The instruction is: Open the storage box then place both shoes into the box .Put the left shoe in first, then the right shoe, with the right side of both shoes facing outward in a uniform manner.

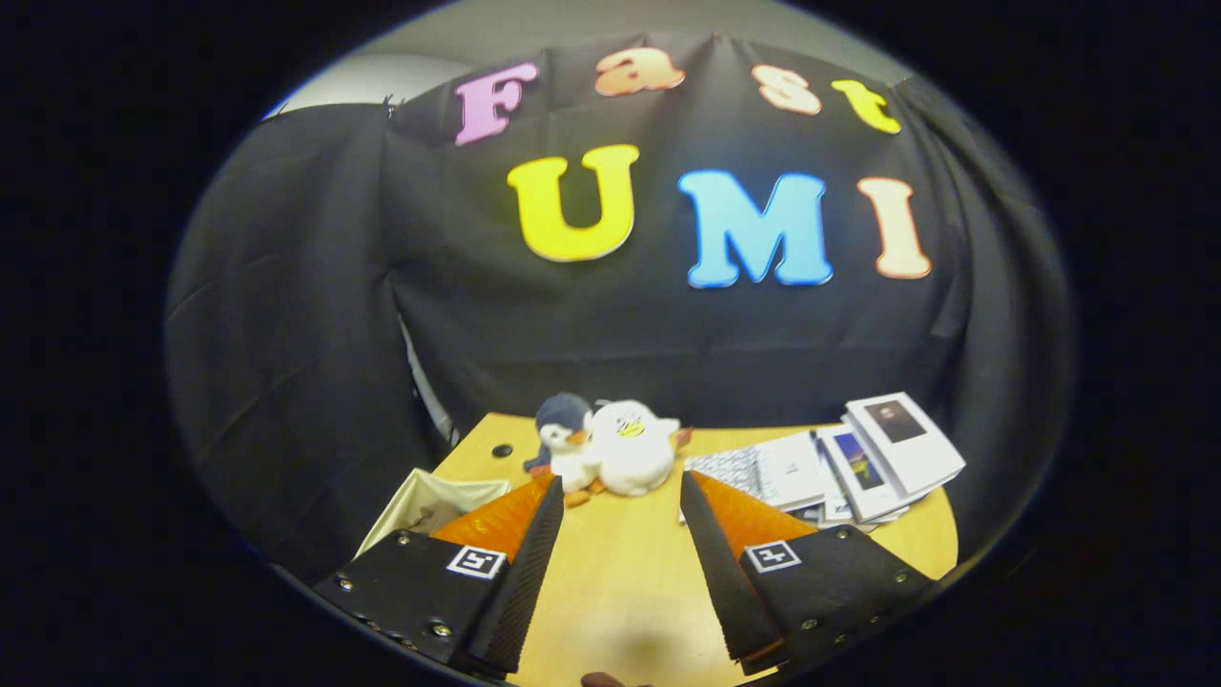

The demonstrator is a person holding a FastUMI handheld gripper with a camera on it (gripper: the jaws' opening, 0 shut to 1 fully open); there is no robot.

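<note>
Gripper view looks forward over a wooden table (620, 582), with the gripper (620, 491) held above it and its two fingers spread wide apart, nothing between them but bare tabletop. Just ahead of the fingertips, slightly toward the left finger, two plush toys sit side by side and touching: a dark penguin toy (563, 439) on the left and a white round plush (631, 447) on the right, both upright near the table's far edge. Beyond the left finger's tip, close to the far edge, a small dark hole (502, 450) shows in the tabletop. Beyond the right finger, a loose stack of booklets and papers (839, 463) lies fanned out toward the table's right corner, the uppermost ones tilted and overlapping; their covers are too small to make out. To the outer side of the left finger, partly hidden behind it, a pale open-topped container (429, 506) sits off the table's left edge; whether this is the storage box I cannot tell, as little of it is visible. A black cloth wall (286, 363) hangs behind the table. At the near edge, between the fingers, a small dark rounded shape (603, 680) pokes in, too cropped to identify.
</note>
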